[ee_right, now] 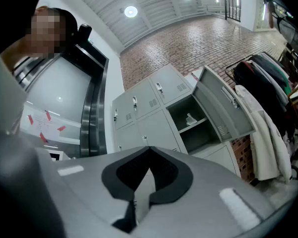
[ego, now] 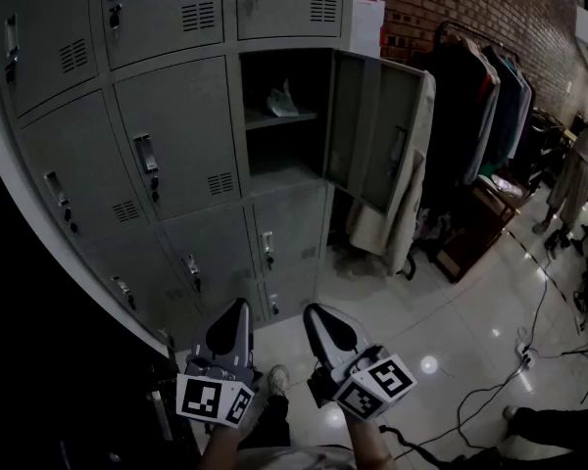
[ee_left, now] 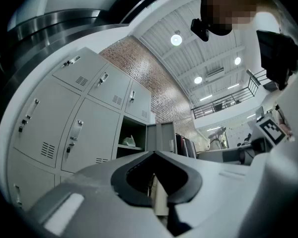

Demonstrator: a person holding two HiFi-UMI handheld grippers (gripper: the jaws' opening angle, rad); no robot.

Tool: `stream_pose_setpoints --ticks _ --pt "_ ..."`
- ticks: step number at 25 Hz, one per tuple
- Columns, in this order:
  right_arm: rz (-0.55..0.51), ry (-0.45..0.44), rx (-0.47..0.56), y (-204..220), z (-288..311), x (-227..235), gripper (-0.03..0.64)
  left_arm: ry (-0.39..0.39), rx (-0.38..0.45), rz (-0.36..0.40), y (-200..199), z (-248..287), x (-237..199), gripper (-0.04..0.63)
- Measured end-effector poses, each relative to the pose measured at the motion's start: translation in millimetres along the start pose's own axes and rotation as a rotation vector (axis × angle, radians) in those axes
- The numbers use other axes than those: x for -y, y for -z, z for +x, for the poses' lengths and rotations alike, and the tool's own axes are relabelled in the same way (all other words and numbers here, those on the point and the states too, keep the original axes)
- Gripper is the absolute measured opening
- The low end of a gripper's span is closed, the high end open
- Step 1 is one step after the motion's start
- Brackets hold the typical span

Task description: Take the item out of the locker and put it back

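- Two grippers are held low and near, side by side above the floor point(ego: 441, 311), well apart from the lockers point(ego: 167, 145) on the far side.
- Left gripper point(ego: 240, 305): its fingers point(ee_left: 99, 182) are clenched tip to tip, with nothing grasped between them.
- Right gripper point(ego: 312, 309): its fingers point(ee_right: 203, 192) are also clenched together and empty.
- One compartment point(ego: 274, 140) in the bank of grey lockers stands open, and its door point(ego: 367, 130) is swung out to the right.
- The item point(ego: 282, 101), a small pale crumpled thing, lies on the shelf point(ego: 284, 118) in the upper part of that open compartment, apart from both grippers.
- A light coat point(ego: 397, 204) hangs over the open door's right edge and reaches down toward the floor.
- Further right, dark clothes hang on a rack point(ego: 490, 96) before a brick wall point(ego: 490, 8).
- Cables point(ego: 544, 297) trail across the glossy floor at the right.
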State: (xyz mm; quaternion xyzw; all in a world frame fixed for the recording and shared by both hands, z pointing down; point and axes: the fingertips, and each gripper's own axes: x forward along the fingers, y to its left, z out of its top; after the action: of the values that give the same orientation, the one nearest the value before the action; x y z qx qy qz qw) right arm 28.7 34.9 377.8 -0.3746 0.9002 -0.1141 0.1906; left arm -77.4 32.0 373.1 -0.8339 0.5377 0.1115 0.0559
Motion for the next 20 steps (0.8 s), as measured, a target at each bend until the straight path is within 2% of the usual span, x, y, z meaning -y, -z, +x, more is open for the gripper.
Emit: stream_pose_setpoints --ticks 6,12,16,20 --pt "-0.034 0.0 0.015 -18 110 54 0.002 0.014 0.021 0.012 2 99 -75 0.005" --pt "-0.06 0.018 0.036 -41 216 120 0.002 0.074 0.029 0.0 9 207 -130 0.005" --pt "-0.046 0.041 0.021 -40 250 149 0.002 0.085 0.019 -0.008 17 250 -154 0.005" --pt "-0.021 0.061 -0.002 -31 270 170 0.002 0.084 0.002 -0.007 25 272 -163 0.005"
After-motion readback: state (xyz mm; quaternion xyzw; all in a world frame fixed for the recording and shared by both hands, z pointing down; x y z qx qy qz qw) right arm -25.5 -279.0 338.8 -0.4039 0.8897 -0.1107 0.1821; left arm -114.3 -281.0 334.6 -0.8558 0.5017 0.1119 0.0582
